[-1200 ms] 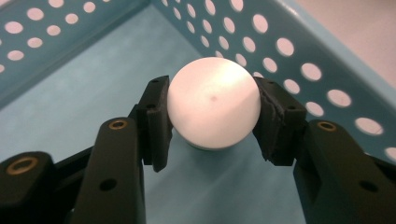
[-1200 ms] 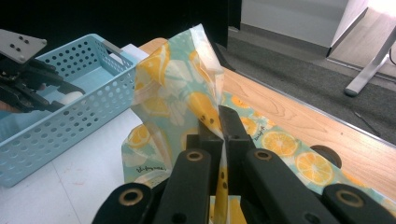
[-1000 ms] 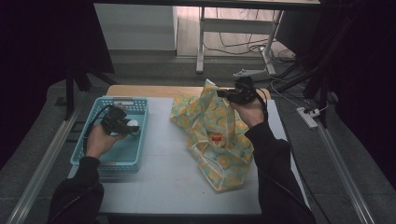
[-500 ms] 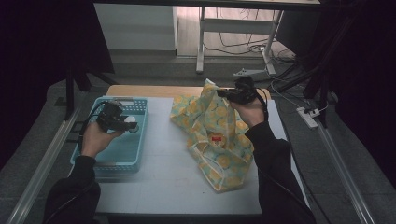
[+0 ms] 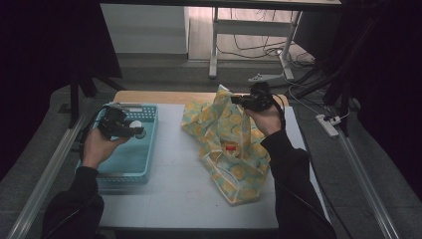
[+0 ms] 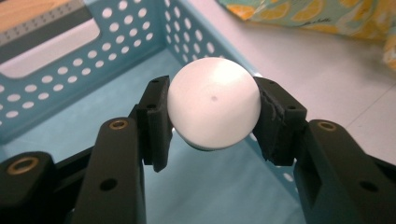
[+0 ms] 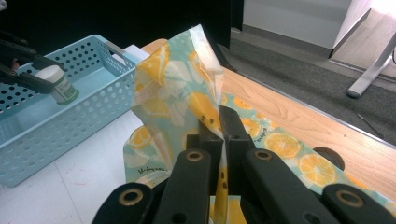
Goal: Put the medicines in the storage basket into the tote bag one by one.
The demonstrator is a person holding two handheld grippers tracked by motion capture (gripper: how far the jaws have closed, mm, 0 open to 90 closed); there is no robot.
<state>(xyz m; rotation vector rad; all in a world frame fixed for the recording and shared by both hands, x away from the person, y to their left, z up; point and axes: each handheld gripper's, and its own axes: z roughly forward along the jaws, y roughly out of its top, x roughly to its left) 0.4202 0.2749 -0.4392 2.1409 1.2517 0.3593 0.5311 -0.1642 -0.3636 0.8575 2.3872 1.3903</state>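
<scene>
Left gripper (image 6: 212,112) clenched the white-capped jar (image 6: 213,108) above the blue basket (image 5: 149,119). Right gripper (image 7: 219,123) pinched the lemon-print bag (image 7: 182,88) upright — loading step. Next — probably carry the jar into the bag's mouth.

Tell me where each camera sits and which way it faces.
High view: above the person's side, looking forward and down on the table; both forearms, left gripper, right gripper.
Left gripper view: on that gripper, along its jaws, shut on a white jar over the basket.
Right gripper view: on that gripper, jaws pinching the bag.
Shared: jar, basket and bag appear in all three.
</scene>
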